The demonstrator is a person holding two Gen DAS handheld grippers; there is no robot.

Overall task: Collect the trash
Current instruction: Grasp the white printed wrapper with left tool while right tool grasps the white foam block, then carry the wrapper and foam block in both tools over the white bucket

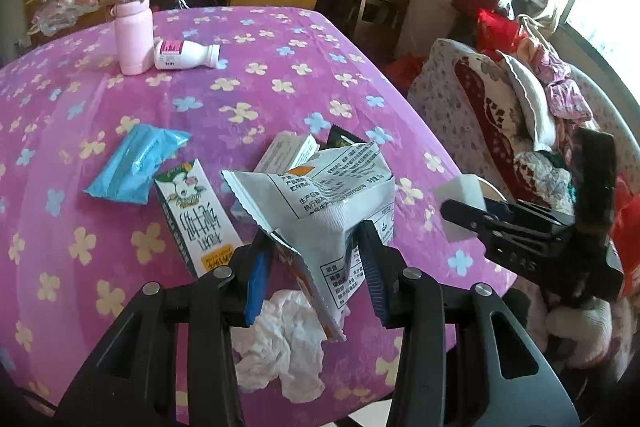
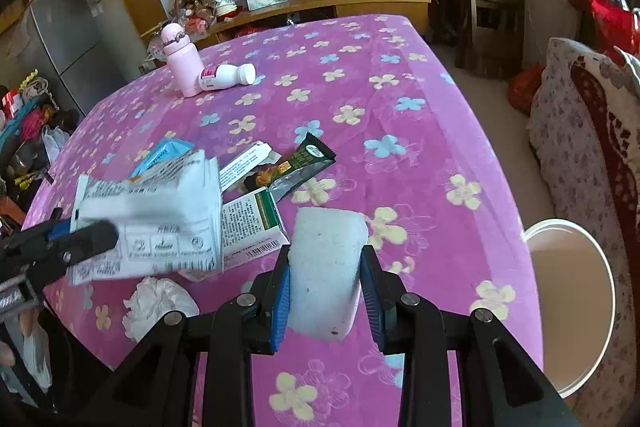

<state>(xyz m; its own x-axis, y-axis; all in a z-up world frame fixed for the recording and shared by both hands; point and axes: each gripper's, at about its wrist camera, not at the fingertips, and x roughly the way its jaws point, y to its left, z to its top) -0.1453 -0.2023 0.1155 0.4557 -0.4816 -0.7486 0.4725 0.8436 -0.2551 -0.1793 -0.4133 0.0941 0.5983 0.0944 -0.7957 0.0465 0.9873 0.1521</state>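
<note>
Bench (image 2: pixel 420 155), under a pink flowered cloth, fills both views; its right edge drops to bare floor, w/ a white bin (image 2: pixel 572 307) just beside that edge and a sofa (image 2: pixel 580 155) behind the bin. Far half of the bench is mostly open cloth.

Left tool (image 1: pixel 316 267): jaws part-closed, pinching a crumpled white printed wrapper (image 1: pixel 324 203), which is lifted off the cloth and blocks much of what lies behind it. In the right wrist view the wrapper is motion-blurred, print unreadable.

Right tool (image 2: pixel 326 279): jaws set mid-width, pressed on both sides of a white foam block (image 2: pixel 326 267), held above the bench near its right side. From the left wrist view only a corner of the block shows past the tool.

Trash on the near half, big to small: blue pouch (image 1: pixel 136 163) at left, milk carton (image 1: pixel 192 215) just beside it, green-and-white box (image 2: pixel 252 223) partly under the wrapper, crumpled tissue (image 2: pixel 156 303) near the front edge, dark snack wrapper (image 2: pixel 296 163) and a slim white box (image 2: pixel 246 165) touching it.

Far left: pink flask (image 1: pixel 132 27) upright, small white bottle (image 1: pixel 186 55) lying against its base.

Bottom of both views is cut off by the tool frames.
</note>
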